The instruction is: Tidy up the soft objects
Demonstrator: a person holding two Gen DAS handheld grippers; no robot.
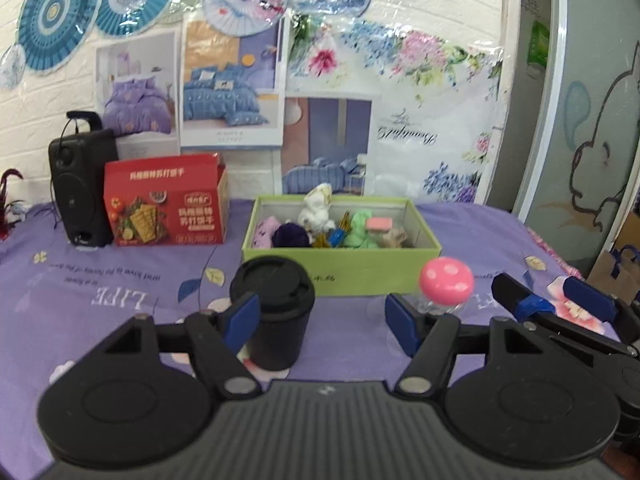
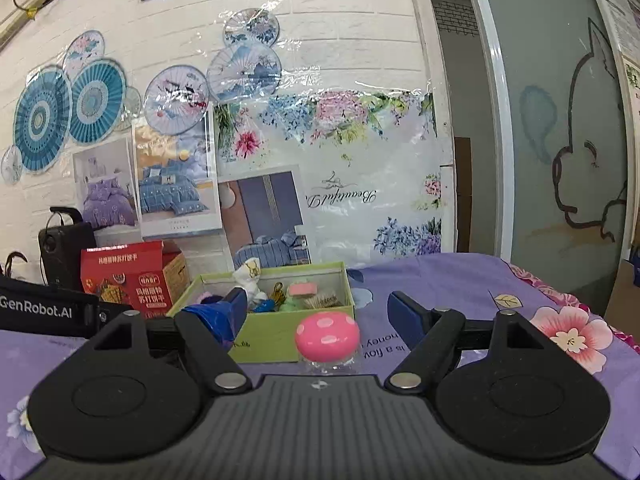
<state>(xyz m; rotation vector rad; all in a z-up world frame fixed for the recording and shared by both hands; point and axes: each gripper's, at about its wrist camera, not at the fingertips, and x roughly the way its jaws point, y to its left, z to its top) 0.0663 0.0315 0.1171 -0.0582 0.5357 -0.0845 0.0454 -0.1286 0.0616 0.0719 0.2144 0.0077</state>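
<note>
Green box filled, both our grippers spread wide with nothing held.

Our left gripper (image 1: 322, 322) and right gripper (image 2: 318, 316) hover open over the purple cloth (image 1: 100, 280). The green box (image 1: 344, 270) holds a white plush (image 1: 318, 208), dark purple ball (image 1: 291, 235), lilac piece (image 1: 265, 232), green soft toy (image 1: 360, 234) and pink sponge (image 1: 380, 224). The pink mushroom jar (image 1: 446, 280) and black cup (image 1: 274, 312) stand just before it.

We see only the tops of the soft objects (image 1: 320, 216) above the green box (image 1: 340, 268) wall. The black cup (image 1: 276, 312) hides part of the left gripper's left fingertip (image 1: 240, 316). The mushroom jar's clear base (image 2: 326, 364) sinks behind the right gripper's body. The speaker (image 2: 60, 252) is half hidden by the red carton (image 2: 128, 280).
</note>
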